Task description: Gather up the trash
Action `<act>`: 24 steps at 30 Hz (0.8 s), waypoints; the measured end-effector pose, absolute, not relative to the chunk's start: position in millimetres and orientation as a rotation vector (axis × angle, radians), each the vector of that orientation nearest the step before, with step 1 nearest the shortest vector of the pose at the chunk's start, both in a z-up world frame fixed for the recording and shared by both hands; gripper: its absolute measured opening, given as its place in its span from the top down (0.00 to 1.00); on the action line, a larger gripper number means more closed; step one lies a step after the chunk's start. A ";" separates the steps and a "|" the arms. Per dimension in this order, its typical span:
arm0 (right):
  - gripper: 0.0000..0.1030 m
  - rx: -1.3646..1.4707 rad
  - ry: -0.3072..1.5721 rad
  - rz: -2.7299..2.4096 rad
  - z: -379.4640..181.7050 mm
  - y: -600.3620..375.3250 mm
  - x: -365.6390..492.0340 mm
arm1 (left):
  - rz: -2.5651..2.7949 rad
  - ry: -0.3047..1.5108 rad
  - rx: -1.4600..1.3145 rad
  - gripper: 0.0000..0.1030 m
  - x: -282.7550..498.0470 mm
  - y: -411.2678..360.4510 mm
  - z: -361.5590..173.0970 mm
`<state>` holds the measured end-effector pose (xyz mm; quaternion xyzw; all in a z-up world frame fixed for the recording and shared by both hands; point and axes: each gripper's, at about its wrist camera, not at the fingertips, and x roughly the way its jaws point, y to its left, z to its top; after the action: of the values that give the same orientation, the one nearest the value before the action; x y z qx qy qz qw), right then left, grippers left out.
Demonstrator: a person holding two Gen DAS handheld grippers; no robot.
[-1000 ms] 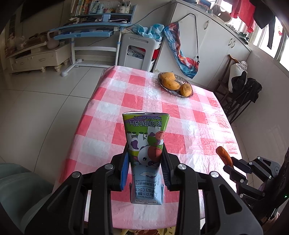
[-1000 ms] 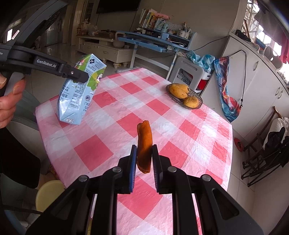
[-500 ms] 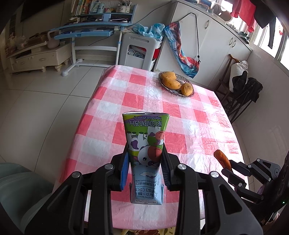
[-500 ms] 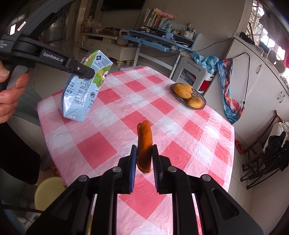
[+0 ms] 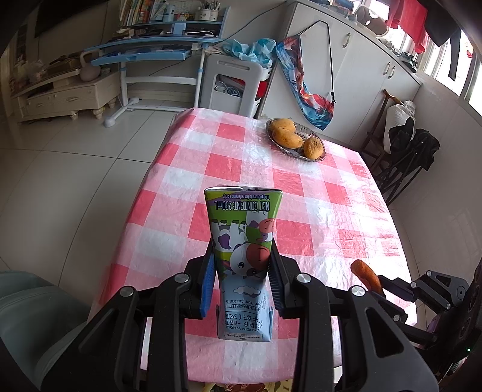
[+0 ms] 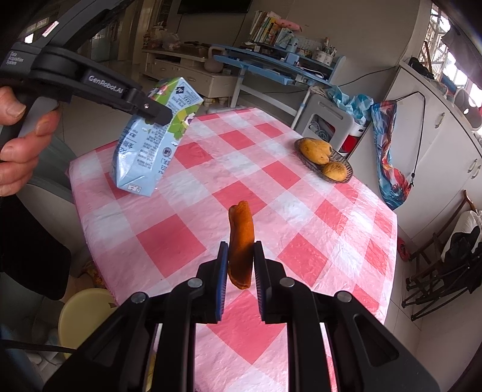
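Milk carton (image 5: 242, 256) clamped upside down in left tool (image 5: 241, 282), held above near end of worktop (image 5: 229, 162). Orange peel scrap (image 6: 240, 241) pinched in right tool (image 6: 239, 265), over worktop middle. Best keep both grips firm, carry level to bin; none clearly seen. Left tool tilted downward, hand (image 6: 18, 132) on grip.

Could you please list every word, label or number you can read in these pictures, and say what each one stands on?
"NET CONTENT: 250mL", upside down: milk carton.
"The picture is for reference only", upside down: same carton.
"from Australia", upside down: same carton.
"GenRobot.AI": arm of the left claw.
"Data Acquisition System": left claw body, small.
Chinese print and fine print on the carton, book spines on the shelf: too small to read.
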<state>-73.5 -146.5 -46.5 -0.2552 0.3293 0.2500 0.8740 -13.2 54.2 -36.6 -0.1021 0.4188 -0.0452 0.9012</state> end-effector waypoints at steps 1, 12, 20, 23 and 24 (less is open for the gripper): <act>0.83 -0.535 0.688 0.526 -46.8 -145.7 -74.1 | -0.093 0.866 -0.211 0.71 -12.9 54.3 -37.0; 0.83 -0.513 0.692 0.571 -45.1 -144.4 -77.0 | -0.092 0.866 -0.212 0.71 -13.1 54.0 -36.1; 0.83 -0.495 0.696 0.649 -44.9 -138.6 -82.7 | -0.091 0.869 -0.219 0.71 -13.4 55.2 -37.6; 0.83 -0.509 0.700 0.669 -46.8 -134.9 -86.4 | -0.089 0.869 -0.215 0.71 -14.2 55.7 -39.7; 0.83 -0.512 0.700 0.675 -47.2 -133.9 -87.5 | -0.089 0.869 -0.213 0.71 -14.3 56.0 -40.5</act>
<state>-87.5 -133.9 -47.2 -0.2433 0.3325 0.3206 0.8529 -14.3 56.0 -40.5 -0.1029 0.4199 -0.0429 0.9007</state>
